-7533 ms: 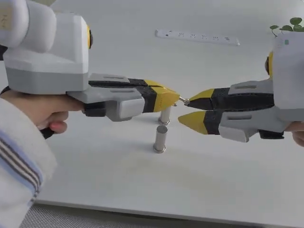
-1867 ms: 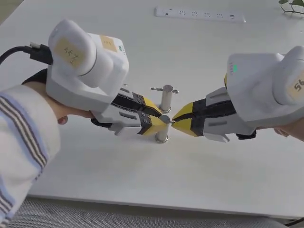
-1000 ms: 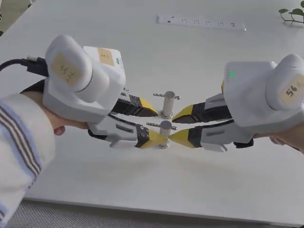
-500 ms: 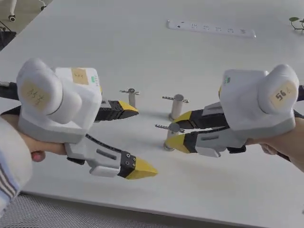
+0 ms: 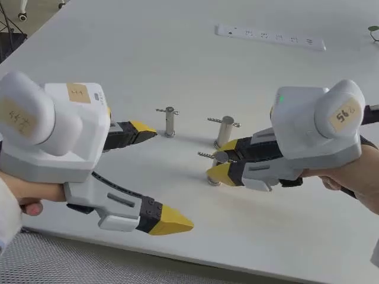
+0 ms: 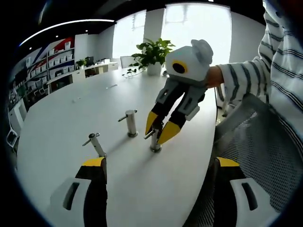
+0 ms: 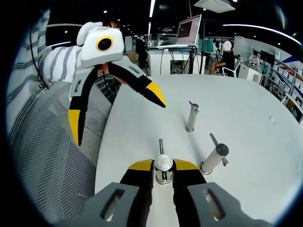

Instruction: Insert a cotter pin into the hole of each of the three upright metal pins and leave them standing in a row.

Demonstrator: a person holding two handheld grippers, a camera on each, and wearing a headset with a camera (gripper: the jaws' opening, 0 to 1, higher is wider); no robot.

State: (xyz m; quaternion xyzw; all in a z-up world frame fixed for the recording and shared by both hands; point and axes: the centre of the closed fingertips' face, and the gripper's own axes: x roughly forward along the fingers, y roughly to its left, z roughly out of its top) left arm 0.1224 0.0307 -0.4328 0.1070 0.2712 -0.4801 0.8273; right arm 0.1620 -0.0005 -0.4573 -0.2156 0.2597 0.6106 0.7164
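Note:
Three upright metal pins stand on the white table, each with a cotter pin through its top: the far left pin (image 5: 170, 121), the middle pin (image 5: 224, 131) and the nearest pin (image 5: 215, 170). My right gripper (image 5: 221, 160) is shut on the nearest pin (image 7: 164, 163), with one yellow jaw on each side of it. In that view the other two pins (image 7: 191, 117) (image 7: 215, 158) stand beyond. My left gripper (image 5: 163, 176) is wide open with nothing in it, off to the left of the pins. In the left gripper view the right gripper (image 6: 161, 128) straddles the nearest pin (image 6: 155, 142).
A white power strip (image 5: 269, 36) lies at the far side of the table. The table's front edge (image 5: 195, 260) runs just below the left gripper's lower jaw. A potted plant (image 6: 151, 54) stands at the table's far end. A mesh chair (image 7: 57, 156) is beside the table.
My left gripper has drawn back to the left, away from the nearest pin, and spread wide open. The right gripper stays at that pin. The head camera has shifted.

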